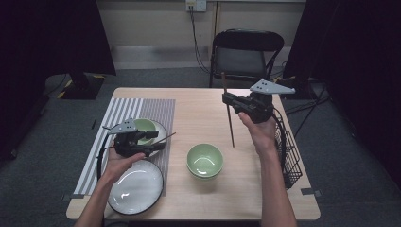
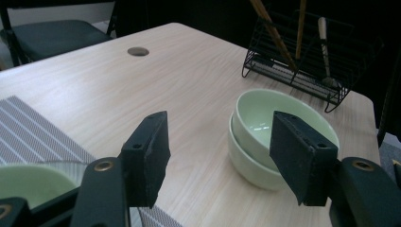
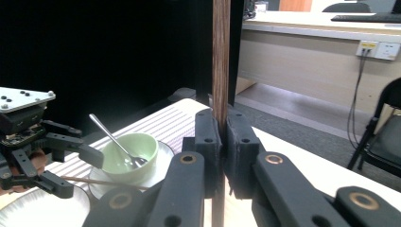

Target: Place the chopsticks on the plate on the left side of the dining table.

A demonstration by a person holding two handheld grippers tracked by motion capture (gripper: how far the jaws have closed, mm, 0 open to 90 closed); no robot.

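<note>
A: Setting the table (image 1: 198,101): striped mat (image 1: 125,113) laid at nine o'clock, plate (image 1: 135,187), stacked bowls (image 1: 204,161) out.

B: Left to do?

A: Right gripper (image 1: 230,100), at two o'clock, clamps one upright chopstick (image 1: 229,116), seemingly unplaced; left gripper (image 1: 158,139) hovers, jaws apart, empty.

A black folding chair (image 1: 246,56) stands on grey carpet (image 1: 42,165) just behind the wooden table (image 1: 198,101). Behind the chair runs a pale wall (image 1: 151,28) with a socket (image 1: 196,5) and hanging cables; dark curtains (image 1: 359,61) flank it.
</note>
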